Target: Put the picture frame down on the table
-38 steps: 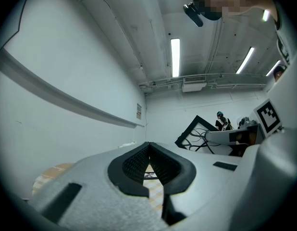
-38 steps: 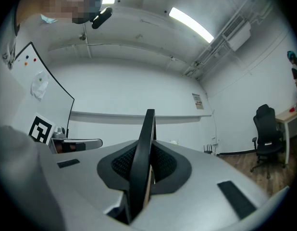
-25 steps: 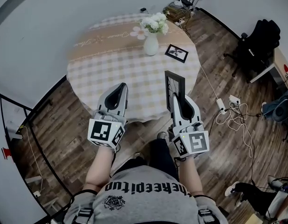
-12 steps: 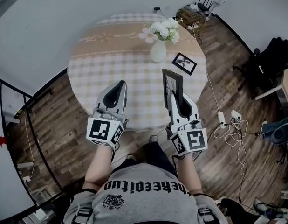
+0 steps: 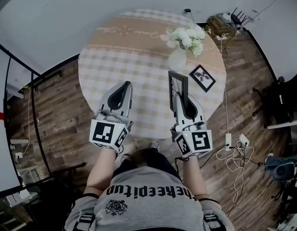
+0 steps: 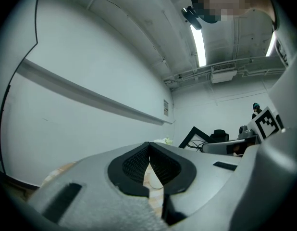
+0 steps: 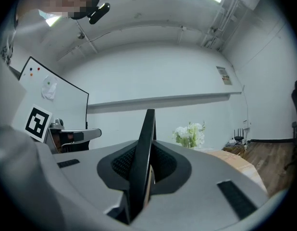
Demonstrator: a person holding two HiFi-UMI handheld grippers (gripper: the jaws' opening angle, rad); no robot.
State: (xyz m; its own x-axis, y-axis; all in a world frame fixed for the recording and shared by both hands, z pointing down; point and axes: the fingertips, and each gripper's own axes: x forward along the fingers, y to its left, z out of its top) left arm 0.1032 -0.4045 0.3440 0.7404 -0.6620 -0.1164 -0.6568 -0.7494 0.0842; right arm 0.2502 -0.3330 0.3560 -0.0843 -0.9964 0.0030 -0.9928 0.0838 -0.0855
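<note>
The right gripper (image 5: 180, 99) is clamped on the lower edge of the frame (image 5: 178, 84). Its jaws are only slightly apart, with the dark moulding wedged between the pads. The frame stands upright and edge-on, its long axis running up and away from the jaws toward 12 o'clock in the head view. It is held above the near right part of the table (image 5: 117, 57) and appears not yet to be resting on it. The vase (image 5: 178, 59) stands near it at 12 o'clock, and a second frame (image 5: 203, 78) lies flat on the cloth at about 2 o'clock. Bare cloth opens toward 10 o'clock, so laying the frame flat probably means tipping it that way or lowering it short of the vase. The left gripper (image 5: 123, 88) is at 9 o'clock from the frame, well apart from it, with its jaws closed on nothing.
</note>
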